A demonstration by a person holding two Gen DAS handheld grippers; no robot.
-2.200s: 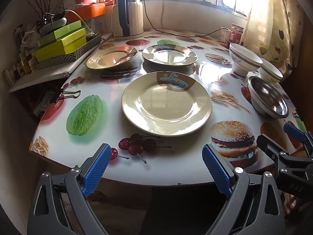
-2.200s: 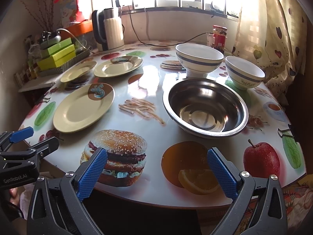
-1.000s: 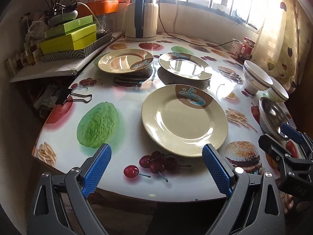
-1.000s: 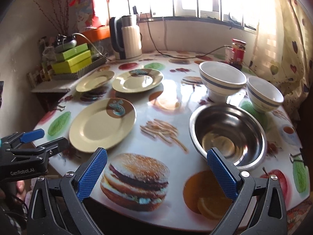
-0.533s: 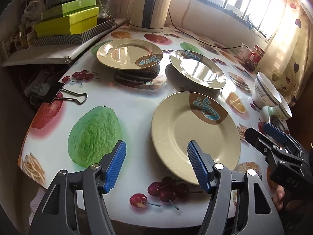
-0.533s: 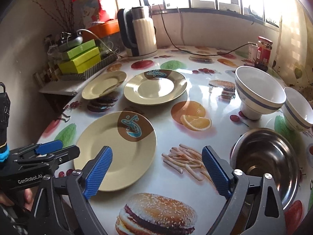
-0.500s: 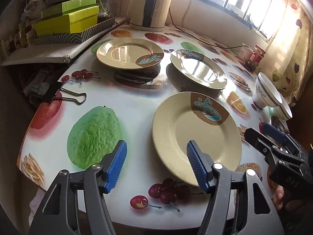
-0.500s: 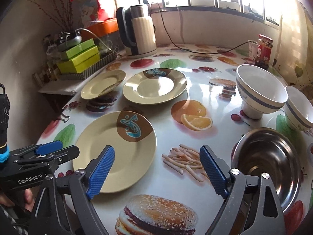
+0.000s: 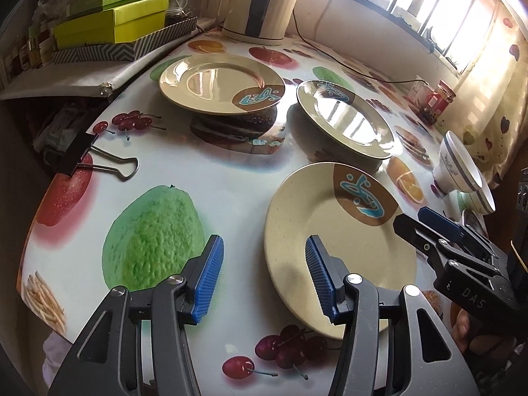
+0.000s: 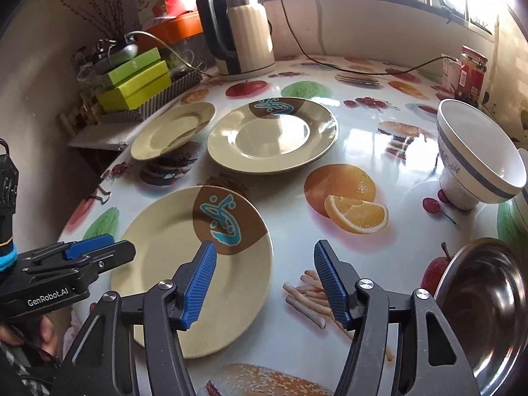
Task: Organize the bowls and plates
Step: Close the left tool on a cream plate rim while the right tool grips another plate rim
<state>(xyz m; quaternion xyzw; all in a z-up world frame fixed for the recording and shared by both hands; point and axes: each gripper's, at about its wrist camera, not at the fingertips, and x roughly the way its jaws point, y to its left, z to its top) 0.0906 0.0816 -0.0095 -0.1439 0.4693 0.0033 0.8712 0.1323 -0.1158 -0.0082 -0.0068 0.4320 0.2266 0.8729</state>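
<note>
Three cream plates with a brown and blue motif lie on the fruit-print table. The near plate (image 9: 336,241) (image 10: 184,264) is closest. The middle plate (image 9: 345,122) (image 10: 274,133) and the far left plate (image 9: 219,82) (image 10: 173,128) lie behind it. My left gripper (image 9: 262,274) is open, its jaws straddling the near plate's left rim. My right gripper (image 10: 265,283) is open, its jaws straddling that plate's right rim. A large white bowl (image 10: 475,155) (image 9: 457,168), a smaller bowl (image 9: 481,199) and a steel bowl (image 10: 488,307) stand at the right.
An electric kettle (image 10: 241,29) with its cord stands at the back. Green boxes (image 9: 112,23) sit on a side shelf left of the table. A binder clip (image 9: 95,161) lies near the left edge. A red jar (image 10: 470,72) stands at the back right.
Both grippers have moved forward and lower over the table, closing on the near plate from either side. Both jaw gaps have narrowed but stay open. The dishes have not moved.
</note>
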